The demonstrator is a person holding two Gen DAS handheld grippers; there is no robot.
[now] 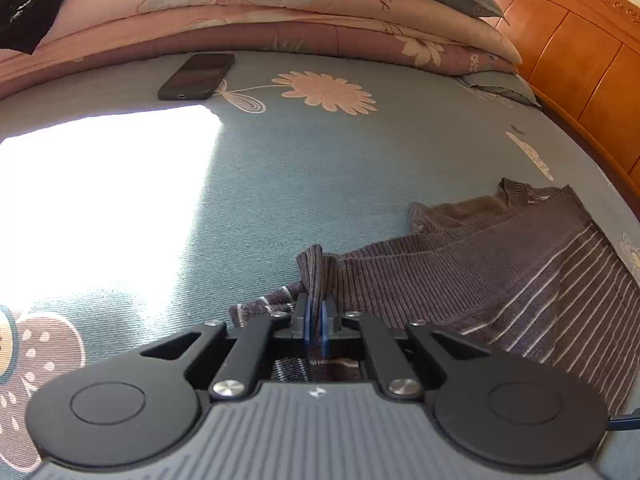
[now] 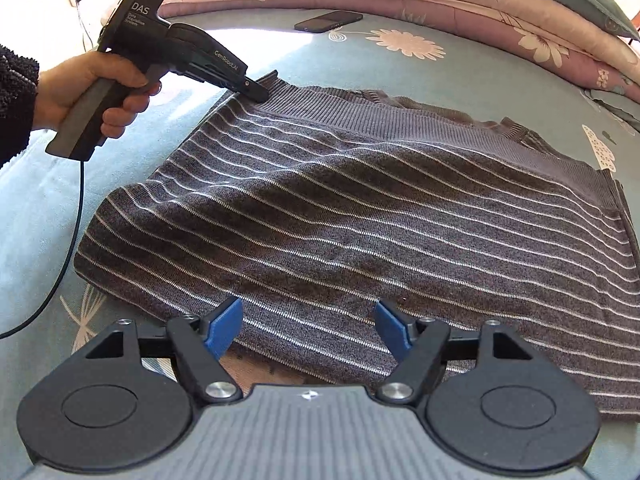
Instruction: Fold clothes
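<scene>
Sweater (image 2: 360, 208) front and centre, grey-brown knit with thin pale stripes, spread mostly flat on the blue flowered bedsheet (image 1: 280, 168) with the neckline toward the stacked quilts (image 1: 280, 4). You've got your left gripper (image 1: 316, 316) pinched tight on a bunched-up bit of the ribbed edge at the far left corner. Look at that tuft of knit standing up between the blue pads (image 1: 307, 320), squeezed so close there's barely a gap. From the right wrist view you can see why: your hand (image 2: 92, 92) has the tool angled down onto that corner, so you own one end of the edge you mean to fold.

Your right gripper (image 2: 308, 328) isn't there yet. Its jaws stand well apart, hovering over the near edge of the sweater, with cloth below them but nothing clamped. Whether the pads touch the knit I can't say for sure; they certainly aren't pressing on it. I'd judge you're lining it up for a matching pinch, so both corners lift together and the panel folds over without skewing.

Ripples run diagonally across the body, likely from the pull at the left corner. Watch that. A lopsided lift would drag the fabric. The phone (image 1: 196, 76) lies well apart near the quilts, out of the fold's path.
</scene>
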